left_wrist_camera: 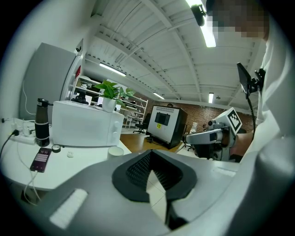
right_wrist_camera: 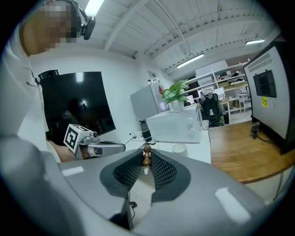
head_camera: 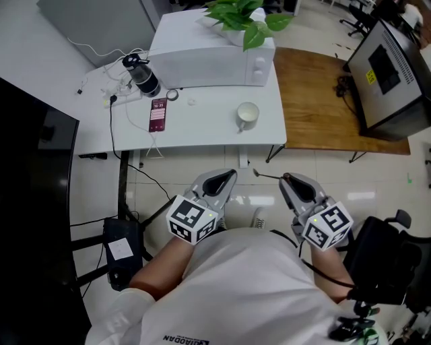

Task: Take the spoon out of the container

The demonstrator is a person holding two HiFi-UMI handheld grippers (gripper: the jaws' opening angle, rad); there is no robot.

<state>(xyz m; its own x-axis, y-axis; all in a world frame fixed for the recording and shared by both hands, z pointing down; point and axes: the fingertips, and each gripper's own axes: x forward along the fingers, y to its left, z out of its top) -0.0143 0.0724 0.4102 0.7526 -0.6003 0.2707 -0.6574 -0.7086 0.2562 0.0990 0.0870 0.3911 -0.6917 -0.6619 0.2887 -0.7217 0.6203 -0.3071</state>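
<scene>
Brown-beaded spoon (right_wrist_camera: 146,156) is already out of the cup (head_camera: 248,114), which stands near the tabletop's (head_camera: 202,131) right edge. The right gripper (head_camera: 288,179) is clamped on the handle end. Pinch firmly and hold the spoon level, since an end grip may pivot. The left gripper (left_wrist_camera: 150,156) has its jaws together and is empty.

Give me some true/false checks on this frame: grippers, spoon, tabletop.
1. The right gripper is clamped on the spoon. True.
2. The spoon sits in the cup. False: it is in the right gripper's jaws, away from the table; the cup shows no spoon.
3. The left gripper holds the cup. False: nothing is between its jaws; the cup stands on the white table.
4. A plant stands on the microwave. True.
5. The phone lies on the wooden table. False: it lies on the white table.
</scene>
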